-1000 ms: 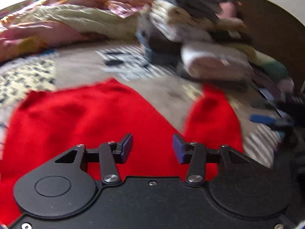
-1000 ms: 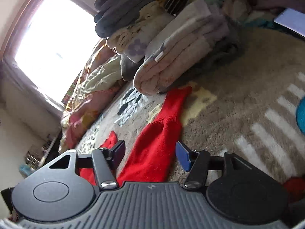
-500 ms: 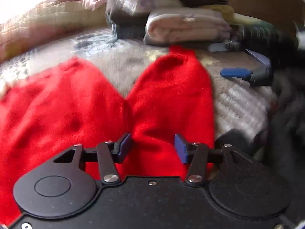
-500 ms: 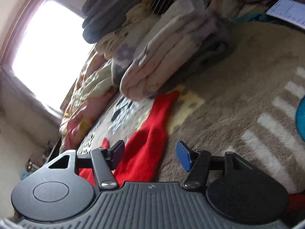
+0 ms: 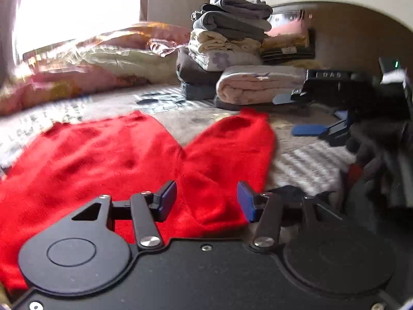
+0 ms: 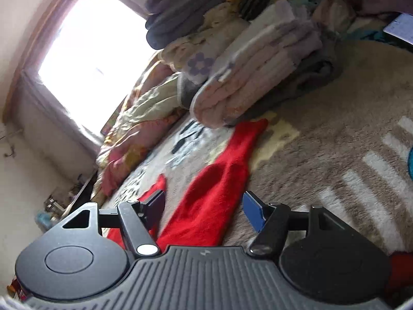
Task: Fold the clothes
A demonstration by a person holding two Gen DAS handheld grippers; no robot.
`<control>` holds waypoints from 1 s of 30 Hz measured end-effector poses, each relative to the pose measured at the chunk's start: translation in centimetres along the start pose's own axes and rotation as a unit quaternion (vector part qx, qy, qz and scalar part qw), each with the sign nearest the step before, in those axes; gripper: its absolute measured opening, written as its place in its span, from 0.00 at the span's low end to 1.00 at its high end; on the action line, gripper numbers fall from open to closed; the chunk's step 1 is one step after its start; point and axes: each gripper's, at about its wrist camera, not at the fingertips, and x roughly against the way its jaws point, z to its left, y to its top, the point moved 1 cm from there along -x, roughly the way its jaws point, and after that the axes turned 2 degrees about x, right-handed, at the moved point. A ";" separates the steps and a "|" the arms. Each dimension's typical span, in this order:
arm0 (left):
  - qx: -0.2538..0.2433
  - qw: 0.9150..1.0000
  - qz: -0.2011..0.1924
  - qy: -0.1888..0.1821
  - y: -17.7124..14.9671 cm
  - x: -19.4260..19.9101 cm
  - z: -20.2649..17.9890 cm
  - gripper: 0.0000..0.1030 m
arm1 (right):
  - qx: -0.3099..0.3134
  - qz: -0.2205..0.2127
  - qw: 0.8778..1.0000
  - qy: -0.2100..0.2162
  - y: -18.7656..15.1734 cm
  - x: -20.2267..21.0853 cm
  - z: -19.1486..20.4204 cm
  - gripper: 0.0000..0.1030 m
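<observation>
Left gripper (image 5: pixel 207 201) has swung across to the red sweater's (image 5: pixel 103 160) sleeve (image 5: pixel 232 149) directly ahead, right gripper (image 6: pixel 204 209) nearby, both jaws opening and empty, so sleeve pickup appears next.

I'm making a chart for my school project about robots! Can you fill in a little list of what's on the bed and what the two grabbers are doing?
surface: patterned bed cover
garment: red sweater, spread flat, one sleeve pointing at the pile
pile: folded laundry, stacked behind the sweater
left gripper: jaws opening, above the sweater, nothing gripped
right gripper: jaws opening, over the sleeve, nothing gripped
folding: not yet begun
</observation>
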 end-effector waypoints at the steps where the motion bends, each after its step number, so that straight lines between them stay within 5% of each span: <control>1: 0.005 1.000 0.026 -0.007 -0.7 -0.6 0.3 0.56 | 0.004 0.002 1.000 0.001 -0.1 0.0 0.2 0.65; 4: -0.016 0.999 0.028 -0.010 -1.1 -0.3 0.2 0.56 | 0.014 0.008 1.000 -0.008 -0.3 0.0 0.7 0.65; 9: 0.010 1.000 -0.022 -0.004 0.5 1.7 0.4 0.56 | -0.031 0.006 0.999 -0.028 0.1 0.3 -0.4 0.65; 12: -0.037 0.999 -0.017 0.000 1.8 1.3 -1.4 0.56 | -0.105 -0.037 0.994 -0.001 0.3 2.1 -2.7 0.69; 15: -0.138 0.990 -0.009 0.007 3.9 -0.9 -5.6 0.55 | -0.172 -0.088 0.981 0.028 -0.4 3.9 -5.8 0.76; 18: -0.231 0.973 0.003 0.021 5.6 -4.3 -9.7 0.47 | -0.219 -0.127 0.966 0.050 0.0 4.9 -7.3 0.78; 21: -0.300 0.953 0.024 0.037 6.6 -8.8 -13.1 0.37 | -0.209 -0.140 0.966 0.053 0.4 5.7 -8.0 0.78; 25: -0.372 0.924 0.053 0.070 5.7 -13.1 -16.7 0.36 | -0.253 -0.177 0.948 0.076 0.8 7.5 -10.5 0.80; 30: -0.460 0.874 0.064 0.143 3.3 -16.5 -19.8 0.34 | -0.288 -0.188 0.934 0.099 1.0 8.3 -12.6 0.83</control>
